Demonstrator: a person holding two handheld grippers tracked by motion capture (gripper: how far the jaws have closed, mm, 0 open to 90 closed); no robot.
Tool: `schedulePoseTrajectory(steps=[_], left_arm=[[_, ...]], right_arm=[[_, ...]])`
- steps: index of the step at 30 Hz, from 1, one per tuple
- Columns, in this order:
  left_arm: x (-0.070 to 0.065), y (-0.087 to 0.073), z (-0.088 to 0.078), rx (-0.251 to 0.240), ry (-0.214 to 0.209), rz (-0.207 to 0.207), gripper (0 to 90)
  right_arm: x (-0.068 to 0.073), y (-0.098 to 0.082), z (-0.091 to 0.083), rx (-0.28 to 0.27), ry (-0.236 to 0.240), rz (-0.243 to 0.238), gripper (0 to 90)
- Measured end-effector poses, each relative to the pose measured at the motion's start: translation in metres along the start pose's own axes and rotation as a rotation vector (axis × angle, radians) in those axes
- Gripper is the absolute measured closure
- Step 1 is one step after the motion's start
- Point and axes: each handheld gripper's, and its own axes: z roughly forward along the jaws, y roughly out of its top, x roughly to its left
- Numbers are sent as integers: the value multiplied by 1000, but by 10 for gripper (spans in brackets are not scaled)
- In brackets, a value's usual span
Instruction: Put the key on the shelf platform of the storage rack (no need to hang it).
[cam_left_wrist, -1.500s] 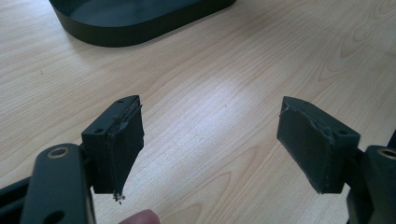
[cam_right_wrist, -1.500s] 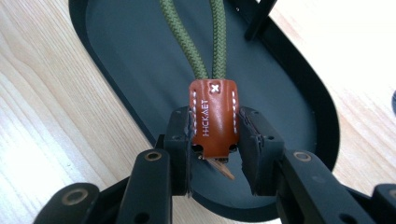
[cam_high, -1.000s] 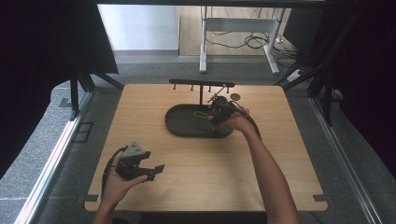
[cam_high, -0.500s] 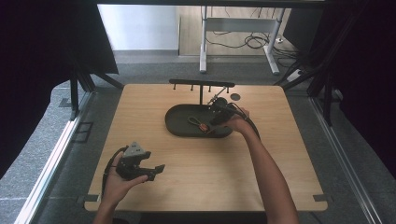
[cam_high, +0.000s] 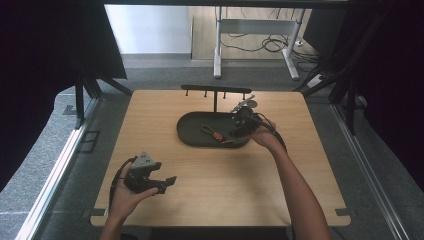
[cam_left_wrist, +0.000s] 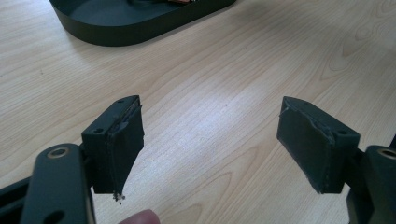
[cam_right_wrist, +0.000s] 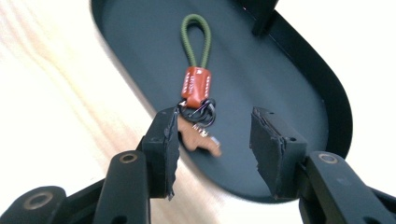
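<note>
My right gripper (cam_right_wrist: 215, 149) has just been opening its jaws; nothing sits between them. The green-looped keychain with orange tag (cam_right_wrist: 196, 84) lies just beyond them in the black oval tray (cam_right_wrist: 299, 84). If I lift carelessly, the left jaw could snag its ring. My left gripper (cam_left_wrist: 210, 144) hovers wide open and empty over the wooden table (cam_left_wrist: 224, 84).

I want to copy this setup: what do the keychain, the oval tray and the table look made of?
Keychain: green braided cord loop, glossy orange tag, probably leather or plastic, dark metal ring. Tray: matte black, likely painted metal or plastic. Table: pale wood grain, possibly laminate.
</note>
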Motion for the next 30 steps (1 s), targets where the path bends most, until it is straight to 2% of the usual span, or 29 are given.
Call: schedulePoseTrajectory(steps=[3, 9, 14, 15, 17, 19, 20, 21, 23, 30], left_arm=[[0, 0, -1, -4, 0, 0, 231], [-3, 1, 1, -2, -3, 5, 231], [-4, 1, 1, 3, -3, 6, 231], [-4, 1, 1, 5, -2, 7, 231], [-4, 1, 1, 3, -1, 5, 231], [-4, 1, 0, -1, 1, 6, 231], [-4, 1, -1, -1, 1, 5, 231], [-4, 1, -1, -1, 1, 5, 231], [-4, 1, -1, -1, 2, 5, 231], [-7, 2, 1, 3, 0, 10, 231]], right_arm=[[2, -7, -6, -12, 8, 7, 517], [11, -35, -22, -36, 26, 13, 507], [15, -50, -28, -46, 32, 12, 504], [17, -59, -31, -52, 40, 20, 499], [18, -62, -32, -56, 40, 24, 498], [22, -77, -35, -83, 71, 38, 491], [22, -77, -35, -83, 71, 38, 491], [27, -87, -36, -92, 72, 46, 489], [28, -91, -36, -95, 75, 50, 488], [41, -126, -32, -113, 84, 83, 484]])
